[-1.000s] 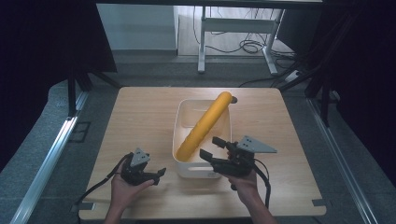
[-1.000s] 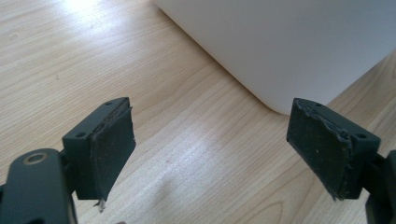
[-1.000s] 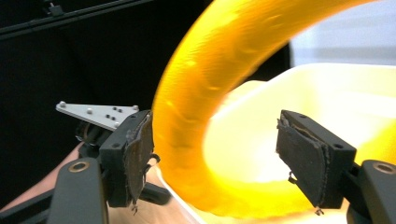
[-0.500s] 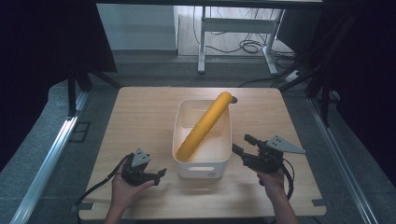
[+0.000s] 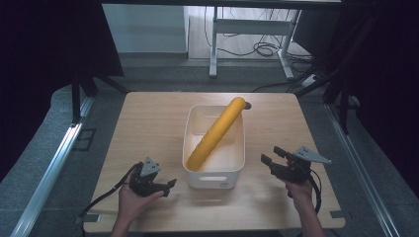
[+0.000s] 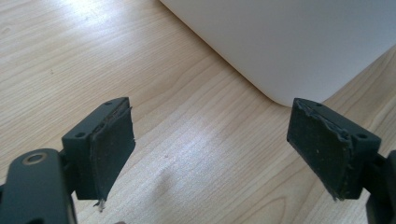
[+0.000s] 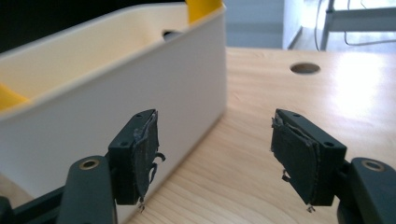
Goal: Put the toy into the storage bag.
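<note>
High view: white bin [image 5: 213,174] at centre of tabletop [image 5: 148,128]. Yellow roll [image 5: 216,132] lies diagonally in it, lower end in the 7 o'clock corner, upper end propped over the rim at 1 o'clock; a dark end piece just beyond is hard to make out. Left gripper [image 5: 168,185] at 8 o'clock of the bin, right gripper [image 5: 271,155] at 4 o'clock; both clear of it.

Left gripper view: gripper [image 6: 210,154] spread wide, nothing between; bin corner [image 6: 289,46] ahead, top cut off.

Right gripper view: gripper [image 7: 215,158] released, empty. Bin wall [image 7: 154,88] at 10 o'clock; roll [image 7: 203,8] mostly hidden behind it. Hole [image 7: 305,68] in tabletop at 1 o'clock.
</note>
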Tool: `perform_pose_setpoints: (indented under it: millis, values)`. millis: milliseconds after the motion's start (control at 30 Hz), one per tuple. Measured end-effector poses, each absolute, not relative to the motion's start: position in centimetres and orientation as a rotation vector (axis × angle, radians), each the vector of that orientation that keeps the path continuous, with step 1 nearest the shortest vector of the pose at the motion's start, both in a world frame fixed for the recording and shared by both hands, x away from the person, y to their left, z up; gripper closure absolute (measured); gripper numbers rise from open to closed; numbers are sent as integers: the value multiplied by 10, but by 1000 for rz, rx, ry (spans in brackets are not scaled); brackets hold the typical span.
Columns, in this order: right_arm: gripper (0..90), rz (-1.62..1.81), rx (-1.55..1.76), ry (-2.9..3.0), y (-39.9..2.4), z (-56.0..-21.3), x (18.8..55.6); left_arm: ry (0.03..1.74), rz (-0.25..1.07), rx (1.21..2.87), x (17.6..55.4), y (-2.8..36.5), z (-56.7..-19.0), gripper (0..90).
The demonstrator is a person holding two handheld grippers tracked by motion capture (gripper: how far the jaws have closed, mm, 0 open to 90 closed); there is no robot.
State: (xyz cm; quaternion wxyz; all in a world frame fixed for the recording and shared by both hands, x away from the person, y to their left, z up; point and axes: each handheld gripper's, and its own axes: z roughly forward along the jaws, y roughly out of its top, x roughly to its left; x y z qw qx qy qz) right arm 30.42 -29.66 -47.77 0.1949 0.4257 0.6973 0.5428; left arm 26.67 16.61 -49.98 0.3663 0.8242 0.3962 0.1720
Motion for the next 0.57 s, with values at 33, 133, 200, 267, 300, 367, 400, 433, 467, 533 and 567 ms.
perform_pose_setpoints:
  millis: [33, 133, 200, 267, 300, 367, 400, 433, 467, 533, 567]
  values:
    - [318, 1506, 1203, 1965, -298, -481, 306, 1018, 442, 2119, 267, 166, -500, 150]
    - [320, 1482, 1222, 1976, -299, -488, 308, 1018, 444, 2122, 267, 166, -500, 150]
    - [320, 1479, 1229, 1975, -299, -489, 308, 1019, 444, 2123, 267, 166, -500, 150]
    - [320, 1481, 1223, 1971, -300, -489, 308, 1018, 444, 2122, 267, 166, -500, 150]
    - [321, 1484, 1223, 1968, -300, -488, 307, 1019, 444, 2120, 267, 166, -500, 150]
    - [321, 1483, 1222, 1964, -300, -488, 306, 1019, 444, 2119, 267, 166, -500, 150]
    - [321, 1481, 1222, 1965, -300, -488, 306, 1019, 444, 2119, 267, 166, -500, 150]
    - [321, 1480, 1221, 1965, -300, -488, 306, 1019, 444, 2119, 267, 166, -500, 150]
    - [321, 1481, 1221, 1966, -300, -488, 306, 1019, 444, 2120, 267, 166, -500, 150]
    - [320, 1476, 1215, 1971, -300, -488, 306, 1020, 441, 2121, 268, 165, -501, 150]
    - [319, 1475, 1219, 1976, -299, -489, 306, 1020, 439, 2122, 268, 165, -501, 150]
